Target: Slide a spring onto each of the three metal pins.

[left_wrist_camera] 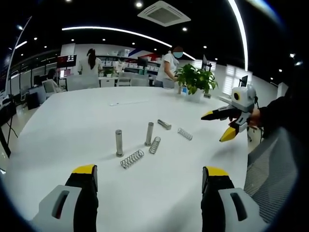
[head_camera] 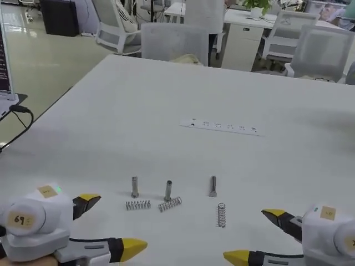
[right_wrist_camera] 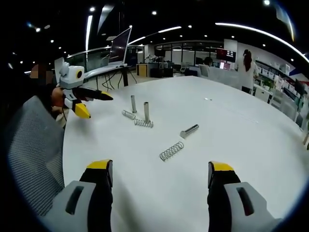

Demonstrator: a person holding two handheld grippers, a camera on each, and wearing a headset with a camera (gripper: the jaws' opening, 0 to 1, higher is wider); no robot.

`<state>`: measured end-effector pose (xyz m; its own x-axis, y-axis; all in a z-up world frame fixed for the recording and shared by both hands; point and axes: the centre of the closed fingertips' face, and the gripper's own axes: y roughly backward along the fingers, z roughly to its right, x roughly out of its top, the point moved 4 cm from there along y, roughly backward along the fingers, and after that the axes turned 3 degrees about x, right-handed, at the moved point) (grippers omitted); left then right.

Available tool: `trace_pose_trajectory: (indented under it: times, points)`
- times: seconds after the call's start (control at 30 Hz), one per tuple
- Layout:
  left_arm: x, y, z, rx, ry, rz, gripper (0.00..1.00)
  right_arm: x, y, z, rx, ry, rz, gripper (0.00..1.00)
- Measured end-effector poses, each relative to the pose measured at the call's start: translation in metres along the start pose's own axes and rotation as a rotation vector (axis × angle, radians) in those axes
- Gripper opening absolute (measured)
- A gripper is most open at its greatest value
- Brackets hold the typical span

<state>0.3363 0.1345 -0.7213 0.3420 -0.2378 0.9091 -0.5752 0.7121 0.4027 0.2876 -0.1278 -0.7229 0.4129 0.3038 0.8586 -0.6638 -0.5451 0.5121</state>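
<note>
- My left gripper (head_camera: pixel 111 223) hovers at the near left edge of the white table (head_camera: pixel 166 100), its yellow-tipped jaws spread wide with nothing between them.
- My right gripper (head_camera: pixel 254 235) hovers at the near right edge. Its jaws are spread just as wide and carry nothing.
- Both grippers point in toward the parts, which lie between them and slightly farther from me. Neither touches any part.
- The left pin (head_camera: pixel 135 187) stands upright on the table with no spring on it.
- The left spring (head_camera: pixel 138 205) lies flat just on the near side of that pin, running left to right.
- The middle pin (head_camera: pixel 168 190) also stands upright and bare, close to the right of the left pin.
- The middle spring (head_camera: pixel 170 204) lies just beside its base on the near side, at a slight angle.
- The right pin (head_camera: pixel 213 186) sits apart from the other two. In both gripper views it lies on its side, with its wider head end toward me.
- The right spring (head_camera: pixel 221 214) lies flat just near of that pin, its length running near to far.
- A power strip (head_camera: pixel 222 126) sits flush in the tabletop well beyond the pins.
</note>
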Motion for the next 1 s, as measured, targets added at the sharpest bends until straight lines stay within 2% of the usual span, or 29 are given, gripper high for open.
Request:
trace_pose_trajectory:
  times: [0.23, 0.57, 1.0]
  points:
    - [-0.001, 0.0, 0.0, 0.0, 0.005, 0.005, 0.86, 0.03, -0.003, 0.018, -0.019, 0.024, 0.009, 0.78]
    - [0.001, 0.0, 0.001, -0.002, 0.007, 0.013, 0.85, 0.056, -0.02, 0.04, -0.042, 0.014, -0.021, 0.66]
    - [0.001, 0.0, -0.001, 0.007, 0.016, 0.018, 0.84, 0.066, -0.046, 0.06, -0.065, -0.011, -0.084, 0.55]
